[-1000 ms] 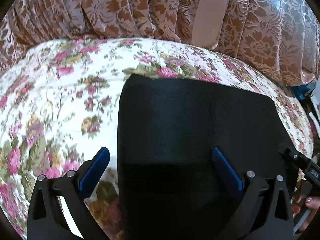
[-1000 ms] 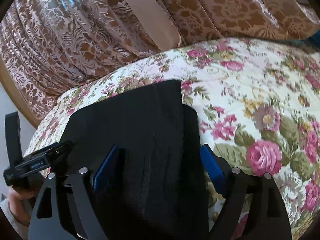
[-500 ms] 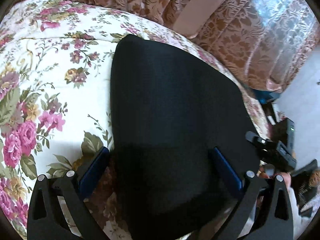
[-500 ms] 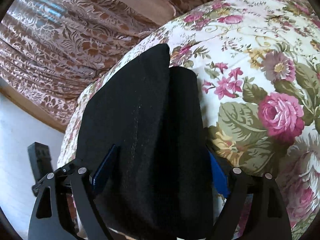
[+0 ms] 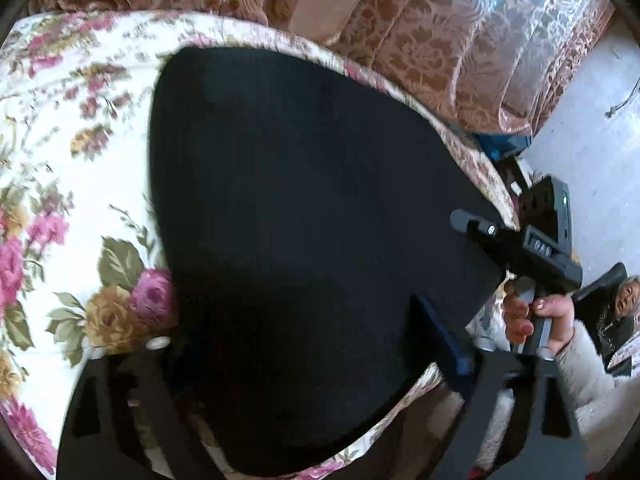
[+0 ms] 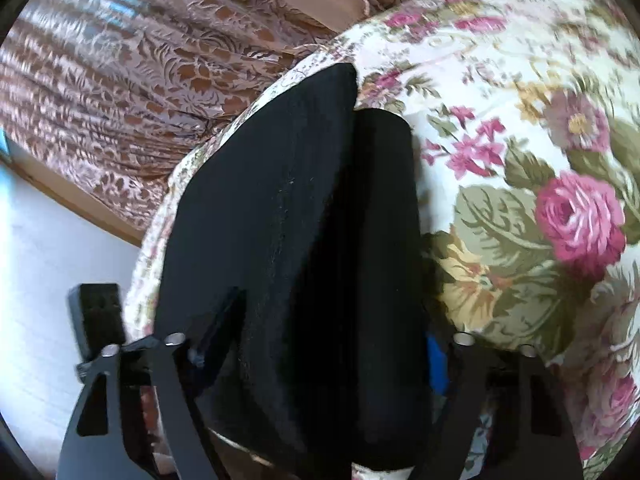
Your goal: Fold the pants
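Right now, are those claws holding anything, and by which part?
Nothing is gripped: the left claw and right claw stand open, astride the near edge of the black pants.

Folded pants (image 5: 304,240) lie on the bedspread (image 5: 72,168), near the bed's edge. Curtain (image 5: 420,40) hangs behind the bed, beyond the far end of the pants. Left claw (image 5: 304,356) straddles the near end of the pants, one finger each side. In the left wrist view, the right claw (image 5: 520,248) sits at the right edge of the pants, held by a hand (image 5: 536,320), floor (image 5: 592,128) beyond it.

Right wrist view: pants (image 6: 296,248) run forward between the right claw (image 6: 320,344) fingers; bedspread (image 6: 520,160) to the right, curtain (image 6: 140,80) behind and left. An upper layer overlaps a lower layer on its right.
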